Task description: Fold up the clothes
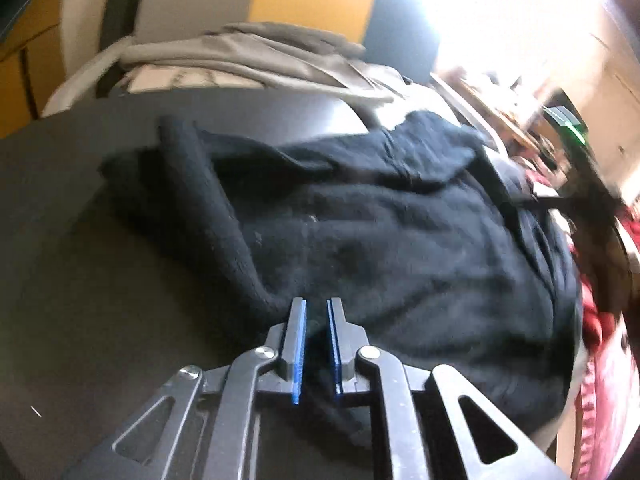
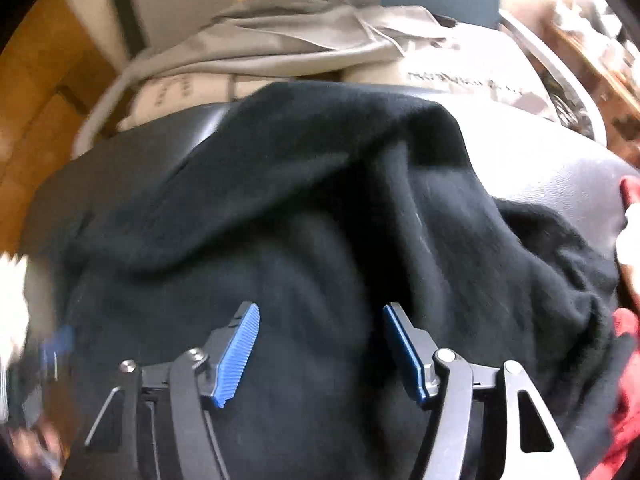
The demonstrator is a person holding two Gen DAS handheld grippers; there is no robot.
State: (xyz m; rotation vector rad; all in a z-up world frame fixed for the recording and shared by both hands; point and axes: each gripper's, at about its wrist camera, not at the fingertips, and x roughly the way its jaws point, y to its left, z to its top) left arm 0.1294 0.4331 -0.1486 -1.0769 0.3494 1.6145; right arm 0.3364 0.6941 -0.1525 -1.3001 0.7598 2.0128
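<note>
The left gripper (image 1: 317, 308) pinched the near hem of the black garment (image 1: 380, 248), jaws nearly together; the right gripper (image 2: 320, 316) hung spread above it. The garment lay on a dark round table (image 1: 72, 240), a grey garment (image 1: 256, 56) heaped at its far edge. The bright room beyond was blurred past reading.

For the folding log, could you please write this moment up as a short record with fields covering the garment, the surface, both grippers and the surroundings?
garment: black fleece garment, rumpled, spread over most of the surface
surface: dark tabletop, bare to the left of the garment
left gripper: jaws narrow, black cloth between the pads at the garment's near edge
right gripper: jaws wide apart over the garment, nothing between the pads
behind: grey garment heaped past the far edge
right edge: red cloth
</note>
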